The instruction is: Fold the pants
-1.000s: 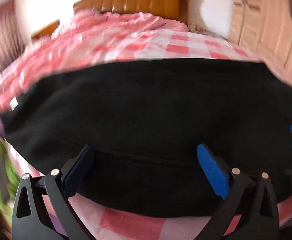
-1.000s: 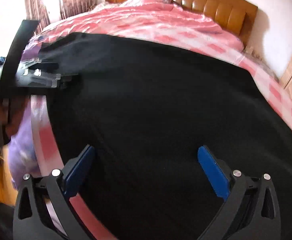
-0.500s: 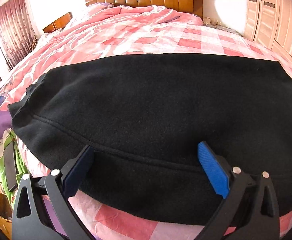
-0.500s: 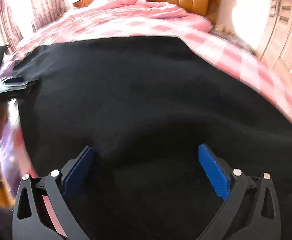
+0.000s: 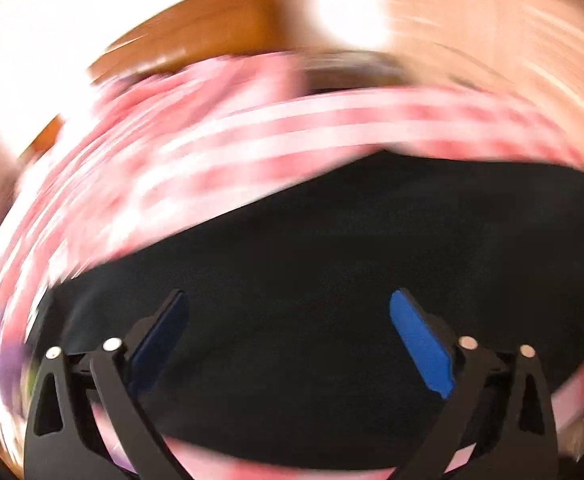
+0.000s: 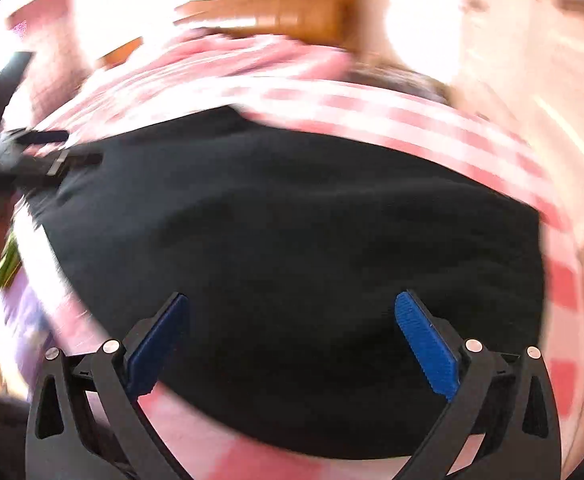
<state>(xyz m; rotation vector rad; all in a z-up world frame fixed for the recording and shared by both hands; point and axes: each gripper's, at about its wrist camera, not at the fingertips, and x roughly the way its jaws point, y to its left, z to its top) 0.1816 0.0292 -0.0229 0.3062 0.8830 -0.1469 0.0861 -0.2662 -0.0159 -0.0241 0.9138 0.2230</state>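
Note:
Black pants (image 5: 331,280) lie spread flat on a pink checked bedspread (image 5: 252,152); they also fill the right wrist view (image 6: 292,240). My left gripper (image 5: 288,340) is open and empty, hovering over the near part of the pants. My right gripper (image 6: 292,344) is open and empty above the pants near their front edge. The left gripper shows at the far left of the right wrist view (image 6: 32,152), by the pants' left end. Both views are motion-blurred.
A brown padded headboard (image 6: 284,12) stands at the far end of the bed. Pale wardrobe doors (image 5: 511,40) are at the right. The bed's near edge (image 6: 252,464) runs just under the grippers.
Both cameras have swung and now blur. The left gripper has moved toward the pants' left part; the right view has turned to face the headboard. Both grippers stay open.

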